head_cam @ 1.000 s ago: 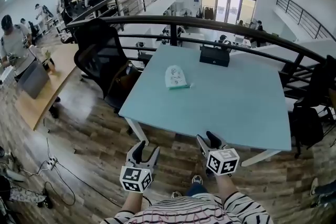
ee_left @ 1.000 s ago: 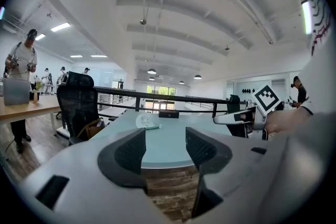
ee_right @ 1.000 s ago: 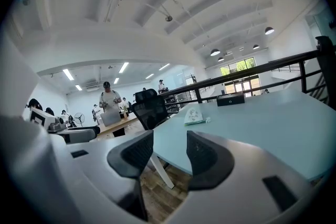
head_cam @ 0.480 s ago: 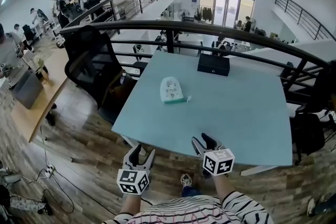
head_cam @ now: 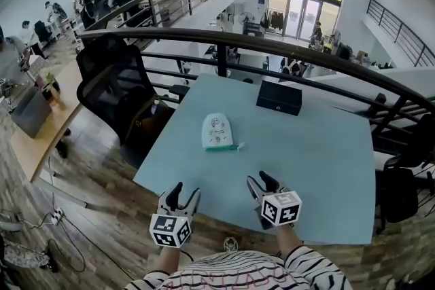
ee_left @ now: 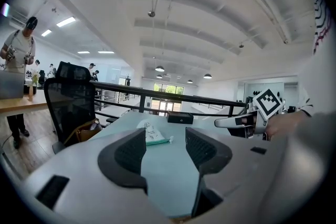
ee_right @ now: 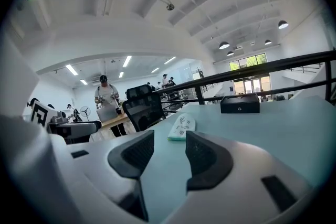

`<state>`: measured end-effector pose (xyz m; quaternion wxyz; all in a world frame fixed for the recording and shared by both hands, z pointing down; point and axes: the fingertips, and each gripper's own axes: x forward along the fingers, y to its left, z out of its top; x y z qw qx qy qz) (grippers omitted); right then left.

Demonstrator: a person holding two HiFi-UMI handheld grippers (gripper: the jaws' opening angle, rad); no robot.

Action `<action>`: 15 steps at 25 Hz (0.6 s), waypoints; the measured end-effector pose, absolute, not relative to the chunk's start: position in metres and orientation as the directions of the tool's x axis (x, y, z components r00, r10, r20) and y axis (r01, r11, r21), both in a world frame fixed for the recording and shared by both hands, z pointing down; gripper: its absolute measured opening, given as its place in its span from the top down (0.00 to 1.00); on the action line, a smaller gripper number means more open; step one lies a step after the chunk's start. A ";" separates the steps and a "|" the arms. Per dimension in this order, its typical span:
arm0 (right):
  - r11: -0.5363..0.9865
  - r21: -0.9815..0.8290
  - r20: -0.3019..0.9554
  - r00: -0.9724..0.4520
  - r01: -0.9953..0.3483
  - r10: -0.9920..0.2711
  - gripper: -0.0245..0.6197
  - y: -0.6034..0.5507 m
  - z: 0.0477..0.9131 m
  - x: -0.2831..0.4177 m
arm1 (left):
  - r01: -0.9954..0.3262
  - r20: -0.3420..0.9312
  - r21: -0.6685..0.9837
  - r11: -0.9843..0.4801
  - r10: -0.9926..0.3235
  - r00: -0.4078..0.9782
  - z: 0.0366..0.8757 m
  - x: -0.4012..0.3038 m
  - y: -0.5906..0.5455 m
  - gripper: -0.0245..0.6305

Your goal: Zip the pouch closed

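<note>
A white pouch with small printed drawings and a green zip edge lies flat on the pale blue table, left of its middle. It shows beyond the jaws in the left gripper view as the pouch and in the right gripper view as the pouch. My left gripper hovers at the table's near edge, open and empty. To its right, the right gripper is over the near edge too, open with nothing between its fingers. Both are well short of the pouch.
A black box sits at the table's far side. A black office chair stands left of the table, and a dark railing runs behind it. People work at desks far left.
The view has closed in on the table; both grippers now reach its near edge, where a second ago they hung over the floor. The pouch has not moved.
</note>
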<state>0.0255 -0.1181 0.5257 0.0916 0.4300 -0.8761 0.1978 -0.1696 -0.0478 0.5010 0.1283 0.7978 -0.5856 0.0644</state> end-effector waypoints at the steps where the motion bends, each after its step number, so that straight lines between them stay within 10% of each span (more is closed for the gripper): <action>1: 0.557 -0.266 0.331 -0.617 -0.787 -0.714 0.65 -0.126 0.527 0.027 | -0.952 0.253 0.128 -0.277 -0.919 0.301 0.502 -0.168 -0.054 0.63; 15: 0.582 -0.260 0.387 -0.635 -0.770 -0.668 0.66 -0.210 0.557 0.026 | -0.957 0.296 0.153 -0.247 -0.912 0.283 0.525 -0.169 -0.132 0.63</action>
